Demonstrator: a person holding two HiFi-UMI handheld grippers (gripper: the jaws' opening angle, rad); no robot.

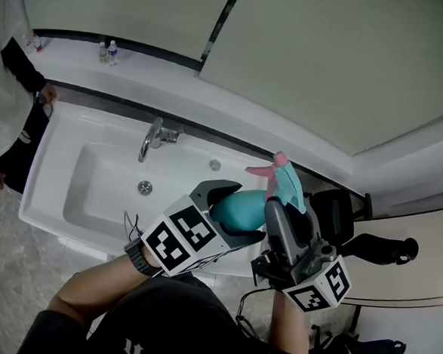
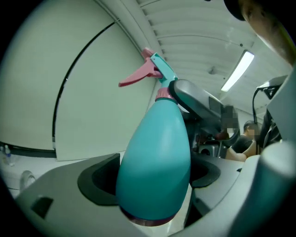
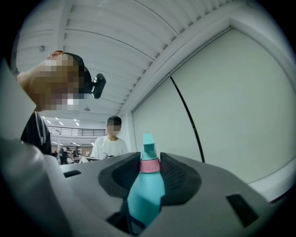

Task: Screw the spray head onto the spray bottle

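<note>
- The left gripper [image 1: 223,210] was closed on the wide body of the spray bottle [image 2: 155,157]. Its two jaws pressed on both sides of the teal belly, and the base of the bottle was toward that gripper.
- The right gripper [image 3: 149,169] was closed around the neck. Its pads sat on both sides of the pink collar [image 3: 149,165] of the spray head [image 1: 280,176].
- The bottle was carried by nothing except the two grippers. It was in the air above the near right corner of the sink [image 1: 35,197], as the head view showed it.
- Its long axis ran from the base in the left gripper up and away from the person, to the spray head at the far end. The pink trigger pointed to the left.
- The spray head was already sitting on the neck. I could not tell whether the collar was tight.
- In my judgement, the next move depended on this relation: the right gripper was the nearer one to the collar and had to turn it around the long axis, while the left gripper kept the body from turning.
- Count: one spray bottle, one spray head, two grippers, one tap [image 1: 155,137], two small bottles [image 1: 108,51] on the ledge behind the far left corner of the sink, and one person [image 1: 5,82] at the left edge.
</note>
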